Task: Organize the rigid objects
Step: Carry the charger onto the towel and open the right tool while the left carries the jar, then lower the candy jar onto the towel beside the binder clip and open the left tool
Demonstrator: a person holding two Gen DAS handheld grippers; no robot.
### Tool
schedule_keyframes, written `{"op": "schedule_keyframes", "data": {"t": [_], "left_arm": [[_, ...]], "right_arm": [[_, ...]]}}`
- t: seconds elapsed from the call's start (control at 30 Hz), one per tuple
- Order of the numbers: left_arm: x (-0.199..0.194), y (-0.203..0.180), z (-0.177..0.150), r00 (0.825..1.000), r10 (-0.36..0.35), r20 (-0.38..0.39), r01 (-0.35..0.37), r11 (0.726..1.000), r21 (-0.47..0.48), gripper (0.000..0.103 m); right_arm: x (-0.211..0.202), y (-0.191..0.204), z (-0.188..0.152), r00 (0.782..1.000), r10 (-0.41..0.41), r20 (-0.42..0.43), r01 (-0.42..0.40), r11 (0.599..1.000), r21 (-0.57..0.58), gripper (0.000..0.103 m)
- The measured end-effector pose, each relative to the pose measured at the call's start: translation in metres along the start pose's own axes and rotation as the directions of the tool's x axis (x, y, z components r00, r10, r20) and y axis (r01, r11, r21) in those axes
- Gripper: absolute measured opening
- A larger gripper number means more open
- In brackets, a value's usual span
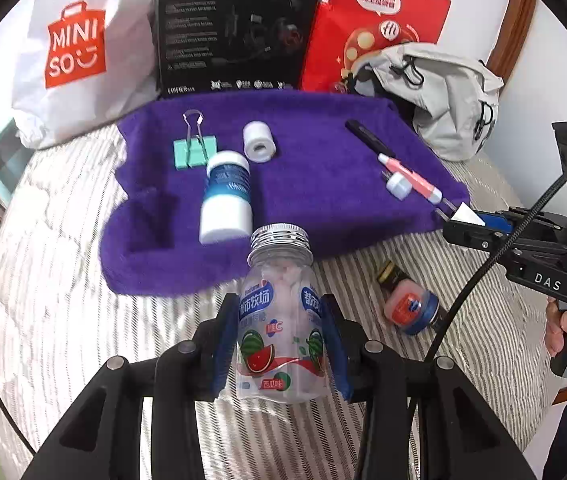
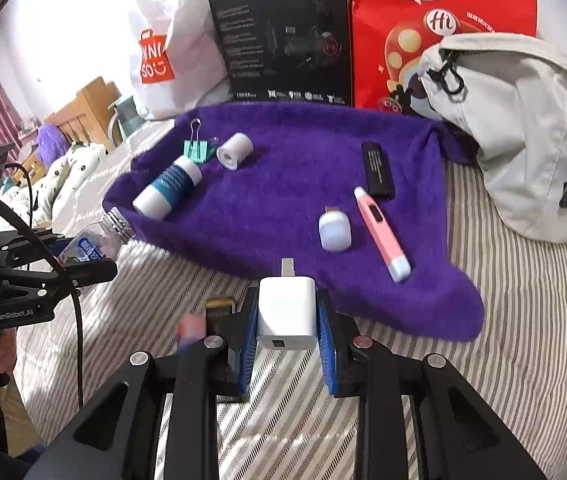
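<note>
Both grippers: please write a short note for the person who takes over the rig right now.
Left gripper: shut on the clear candy bottle, over the striped bedding near the purple towel.
Right gripper: shut on the white charger, at the towel's near edge.
On the towel: binder clip, tape roll, white-and-blue bottle, black stick, pink pen, small white plug.
Left: place both held items; the small jar lies off the towel on the bedding.
</note>
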State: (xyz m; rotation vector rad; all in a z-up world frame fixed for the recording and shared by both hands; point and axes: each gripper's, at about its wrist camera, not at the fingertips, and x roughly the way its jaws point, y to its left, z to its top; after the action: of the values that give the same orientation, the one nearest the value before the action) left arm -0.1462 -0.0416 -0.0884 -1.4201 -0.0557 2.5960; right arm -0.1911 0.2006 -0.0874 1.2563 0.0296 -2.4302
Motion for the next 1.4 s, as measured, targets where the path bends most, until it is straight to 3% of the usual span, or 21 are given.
{"op": "schedule_keyframes", "data": {"t": [0.23,0.47,0.73,0.9,0.93,1.07,1.17,1.4], "left_arm": [[-0.008,0.018,0.021,1.0,0.027,0.014,-0.027,0.999,-0.026,0.039],[-0.001,0.038,0.044,0.998,0.06,0.018,-0.059,0.997,-0.054,0.039],[0.02,0.055,0.063,0.998,0.067,0.001,-0.067,0.994,-0.082,0.039],[0.034,0.06,0.07,0.997,0.078,-0.018,-0.079,0.993,-0.083,0.039],[0.037,0.06,0.071,0.997,0.077,-0.023,-0.079,0.994,-0.081,0.039],[0.042,0.062,0.076,0.997,0.079,-0.025,-0.08,0.994,-0.079,0.039],[0.05,0.062,0.078,0.994,0.098,-0.044,-0.101,0.993,-0.063,0.039],[0.067,0.06,0.079,0.994,0.086,-0.07,-0.09,0.994,-0.057,0.039]], "right_arm": [[0.012,-0.001,0.028,0.999,0.047,0.006,-0.047,0.999,-0.004,0.027],[0.052,-0.005,0.057,0.998,0.065,-0.015,-0.065,0.998,0.002,0.027],[0.094,0.006,0.062,0.997,-0.015,-0.077,0.009,0.997,-0.083,0.027],[0.097,0.011,0.059,0.996,-0.043,-0.075,0.033,0.991,-0.133,0.028],[0.098,0.012,0.058,0.996,-0.046,-0.077,0.034,0.988,-0.148,0.03],[0.098,0.015,0.055,0.995,-0.024,-0.094,0.008,0.986,-0.164,0.056],[0.095,0.014,0.054,0.993,-0.074,-0.088,0.058,0.984,-0.167,0.058],[0.072,-0.003,0.055,0.994,-0.085,-0.065,0.078,0.992,-0.099,0.067]]}}
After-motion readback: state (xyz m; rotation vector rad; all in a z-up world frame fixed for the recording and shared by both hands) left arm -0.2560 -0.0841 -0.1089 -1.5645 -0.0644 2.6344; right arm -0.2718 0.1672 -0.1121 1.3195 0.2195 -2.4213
